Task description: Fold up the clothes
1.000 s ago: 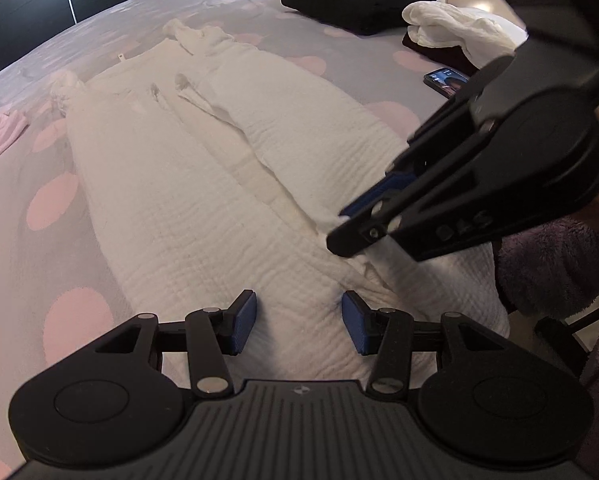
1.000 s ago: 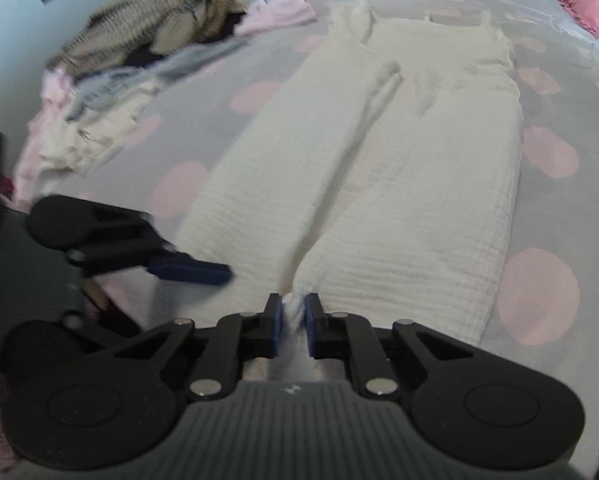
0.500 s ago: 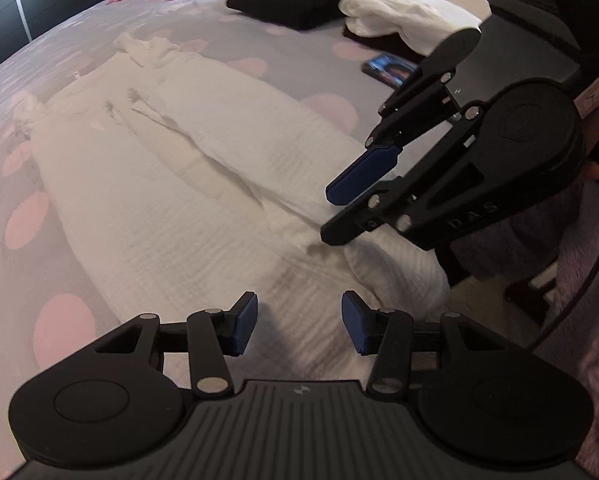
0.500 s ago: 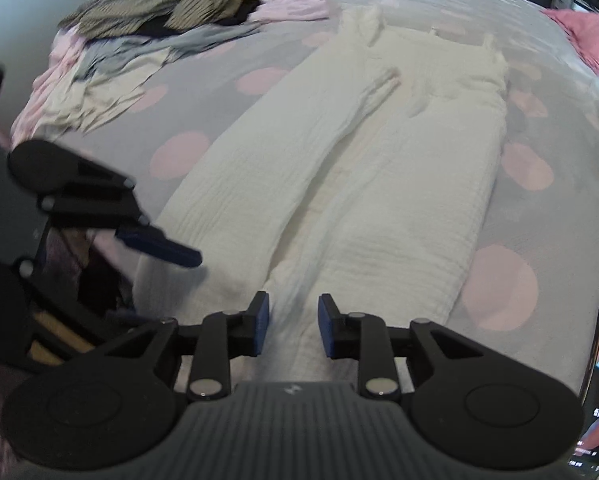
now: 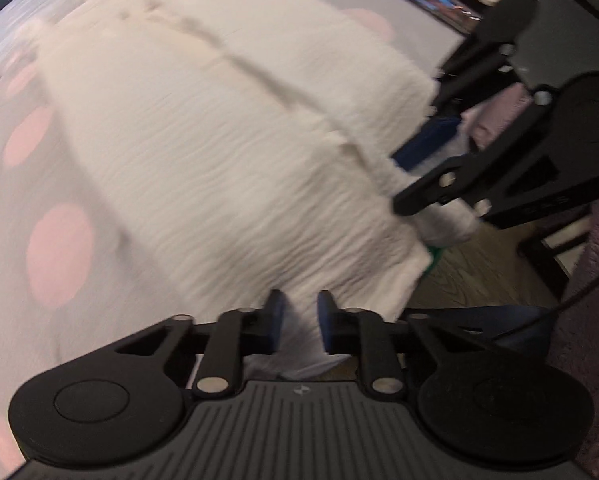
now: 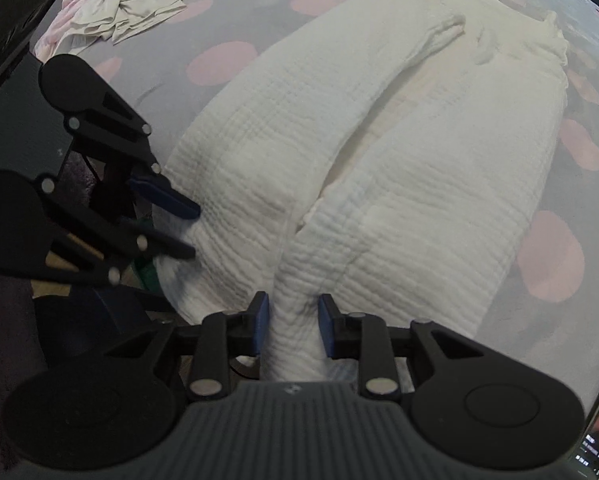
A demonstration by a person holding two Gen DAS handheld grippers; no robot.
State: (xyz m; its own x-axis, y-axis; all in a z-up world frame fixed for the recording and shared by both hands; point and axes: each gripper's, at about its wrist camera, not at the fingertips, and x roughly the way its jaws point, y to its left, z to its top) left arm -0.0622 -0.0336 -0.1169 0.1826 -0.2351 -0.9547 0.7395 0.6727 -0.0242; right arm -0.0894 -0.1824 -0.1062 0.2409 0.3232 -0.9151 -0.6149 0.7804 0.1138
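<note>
White hem fabric is seen between the blue pads of the left gripper (image 5: 298,320), whose jaws have just been closing to a narrow gap; whether the cloth is firmly pinched cannot be told through the blur. A bunched ridge of cloth is straddled by the right gripper (image 6: 292,326), narrowly parted. The white crinkled garment (image 6: 399,152) is spread lengthwise on the polka-dot bedspread (image 6: 555,252), hem at the near edge. If only one layer is caught, the fold could be skewed.
</note>
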